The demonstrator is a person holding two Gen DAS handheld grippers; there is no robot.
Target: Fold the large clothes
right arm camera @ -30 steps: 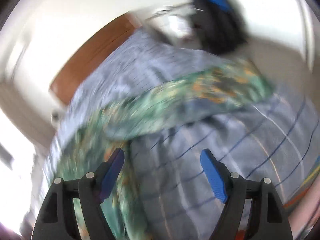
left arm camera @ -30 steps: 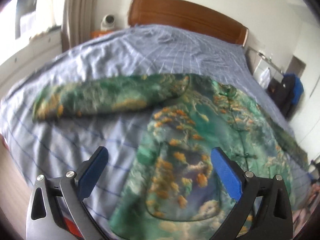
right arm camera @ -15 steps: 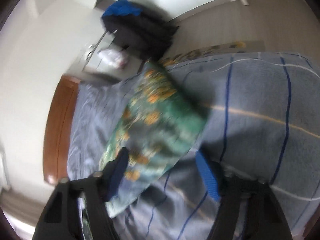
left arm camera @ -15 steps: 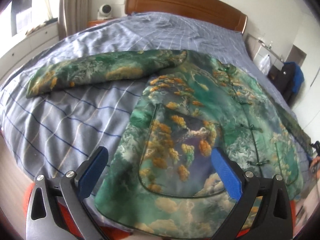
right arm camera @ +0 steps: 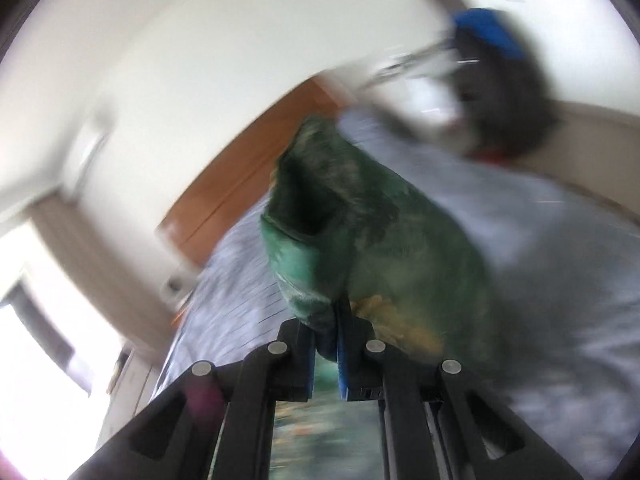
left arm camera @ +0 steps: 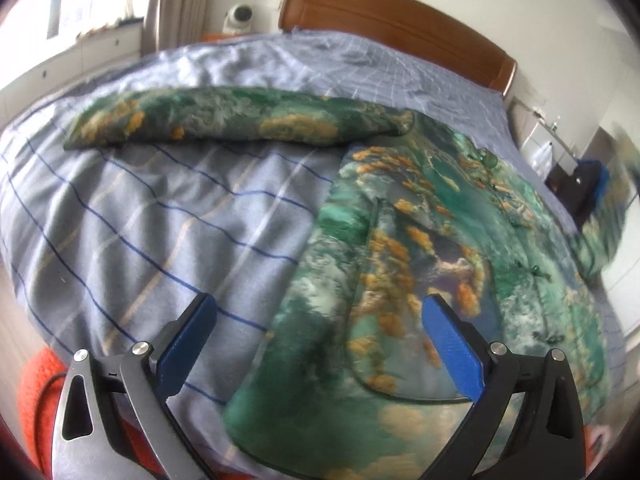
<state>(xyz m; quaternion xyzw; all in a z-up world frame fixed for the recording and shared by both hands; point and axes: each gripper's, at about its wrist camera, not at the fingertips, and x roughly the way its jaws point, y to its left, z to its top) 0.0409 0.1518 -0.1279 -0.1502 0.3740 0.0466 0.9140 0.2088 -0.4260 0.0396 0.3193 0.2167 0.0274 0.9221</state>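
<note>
A large green jacket (left arm camera: pixel 432 248) with orange and white print lies face up on the bed. One sleeve (left arm camera: pixel 224 124) stretches out to the left across the sheet. My left gripper (left arm camera: pixel 318 340) hangs open just above the jacket's lower left hem, its blue pads on either side of the edge. In the right wrist view my right gripper (right arm camera: pixel 326 336) is shut on the cuff of the other sleeve (right arm camera: pixel 360 232), which is lifted off the bed and blurred. That raised sleeve (left arm camera: pixel 604 216) shows blurred at the far right of the left wrist view.
The bed carries a blue-grey striped sheet (left arm camera: pixel 140 232) and a brown wooden headboard (left arm camera: pixel 400 20) at the far end. A dark bag with a blue top (right arm camera: pixel 504 76) sits by the bedside. An orange cover (left arm camera: pixel 36 400) shows under the near corner.
My right gripper closed on the sleeve's cuff and lifted it. My left gripper sank toward the jacket's lower left hem, staying open.
</note>
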